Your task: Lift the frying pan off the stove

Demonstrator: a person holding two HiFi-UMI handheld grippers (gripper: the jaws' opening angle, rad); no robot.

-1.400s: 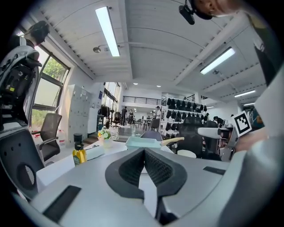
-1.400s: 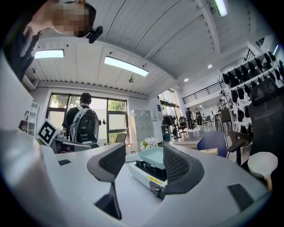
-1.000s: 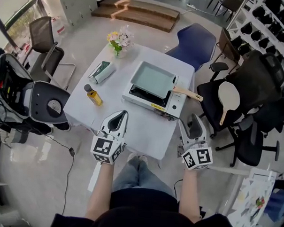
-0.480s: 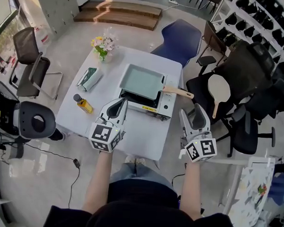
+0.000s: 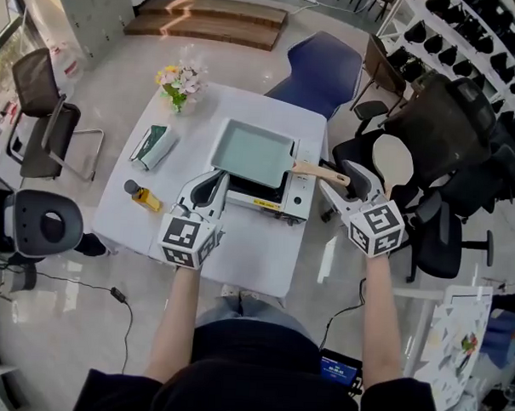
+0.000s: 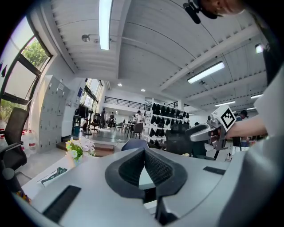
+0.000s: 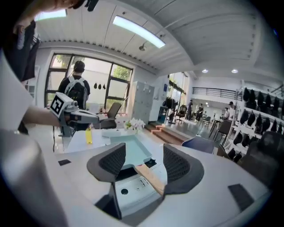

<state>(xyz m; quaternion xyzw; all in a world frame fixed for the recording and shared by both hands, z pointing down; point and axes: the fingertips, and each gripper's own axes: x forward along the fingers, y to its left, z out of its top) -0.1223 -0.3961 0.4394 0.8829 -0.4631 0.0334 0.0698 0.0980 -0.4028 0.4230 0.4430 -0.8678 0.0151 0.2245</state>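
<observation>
White table (image 5: 263, 262) mid-frame, frying pan (image 5: 251, 153) sitting on the stove (image 5: 282, 198): right gripper (image 5: 342, 184) jaws apart around its wooden handle (image 5: 320, 172), maybe touching, left gripper (image 5: 216, 183) jaws together at lower left.

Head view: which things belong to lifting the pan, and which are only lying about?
For the job: frying pan, its wooden handle, stove, right gripper, open at the handle.
Lying about: yellow bottle, flowers, green packet, pale paddle.

Square mint frying pan (image 5: 253, 154), flat on stove (image 5: 298, 192)

One pan (image 5: 251, 153), one stove (image 5: 279, 198), one bottle (image 5: 144, 197)
</observation>
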